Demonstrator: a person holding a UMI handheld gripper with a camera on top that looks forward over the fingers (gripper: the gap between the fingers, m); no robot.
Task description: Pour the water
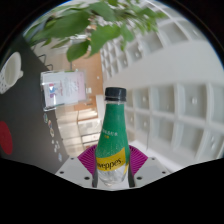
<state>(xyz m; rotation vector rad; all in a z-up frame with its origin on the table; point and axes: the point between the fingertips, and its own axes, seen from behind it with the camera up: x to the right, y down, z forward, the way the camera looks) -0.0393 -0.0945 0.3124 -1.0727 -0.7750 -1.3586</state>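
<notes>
**Green-labelled bottle held upright between the fingers**

A clear plastic bottle (114, 135) stands upright in the middle of the gripper view, right between the two fingers. Its cap (115, 94) is dark and screwed on. A green label (114, 133) wraps the upper body, with a yellow band lower down bearing lettering that looks like a soft-drink brand. Below the label the body is clear and pale; whether it holds liquid cannot be told from here.

The gripper (114, 166) has its fingers drawn in against the lower part of the bottle. The pink pads (90, 159) show at either side of the bottle's base, one on the left and one on the right, each meeting the bottle wall with no gap visible. The bottle's foot is hidden between the fingers, so it cannot be told whether it rests on anything.

Beyond the bottle, on the right, a white panelled wall (175, 95) of square recessed sections runs far into the scene. Overhead and to the far left hangs the green foliage of a plant (85, 28) with broad leaves. Behind the bottle on the left is a light wooden surface (75, 125), and farther back a white box-like object (63, 90) with dark markings, too small to read. At the near left a dark, rounded shape (20, 135) fills the side, its nature unclear.
</notes>
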